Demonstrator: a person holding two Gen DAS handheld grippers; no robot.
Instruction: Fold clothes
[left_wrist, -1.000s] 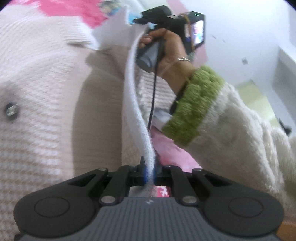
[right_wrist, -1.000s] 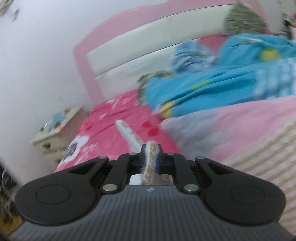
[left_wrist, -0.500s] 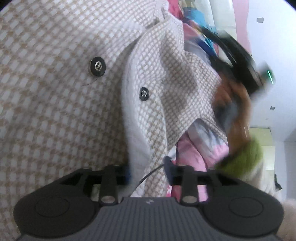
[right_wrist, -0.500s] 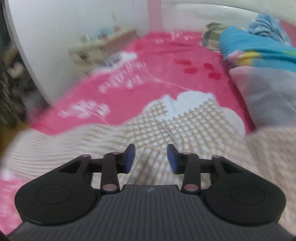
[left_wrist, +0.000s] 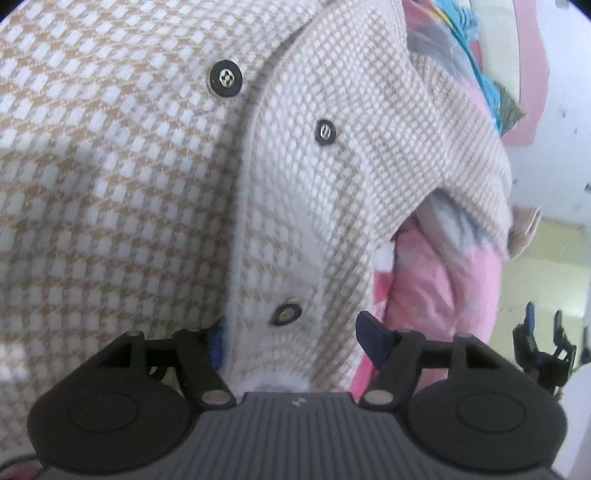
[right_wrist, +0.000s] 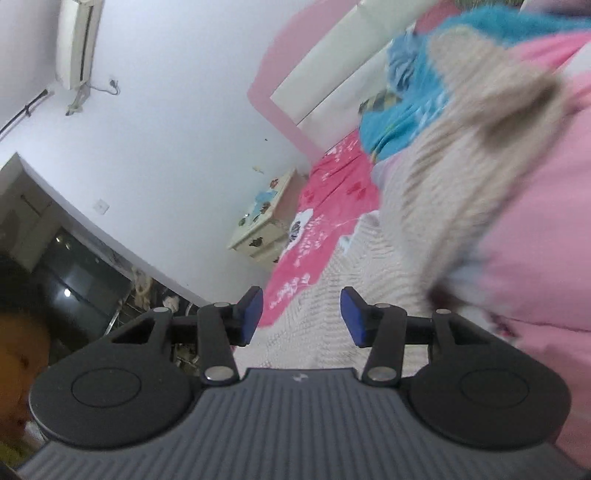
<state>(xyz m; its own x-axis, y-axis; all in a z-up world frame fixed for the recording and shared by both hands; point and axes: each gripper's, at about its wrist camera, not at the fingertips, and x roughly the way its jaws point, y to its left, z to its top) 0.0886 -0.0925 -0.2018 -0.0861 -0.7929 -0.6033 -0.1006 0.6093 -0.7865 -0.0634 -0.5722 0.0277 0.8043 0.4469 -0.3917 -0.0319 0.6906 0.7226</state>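
Beige-and-white houndstooth knit, that's the whole show here: a checked cardigan with dark round snap buttons spread out on the bed, filling nearly all of the left wrist view. Its white-edged front placket runs right down between the blue pads of the left gripper. The jaws are opening; the left pad is just beside the placket edge and the right pad is clear of the fabric, so nothing's pinched. You can count three buttons up close from there.

The right wrist view gives you the room instead. The right gripper is up off the bed with its jaws opening and nothing between them, pointing across a blurry stretch of the cardigan toward a hot-pink printed bedsheet. Past that is a small cream bedside cabinet against the white wall, a pink and white headboard, a heap of turquoise bedding, and a wall air conditioner up top. A pale pink quilt bulges in on the right and hides most of the bed on that side. The left view also catches that quilt under the cardigan's far edge.
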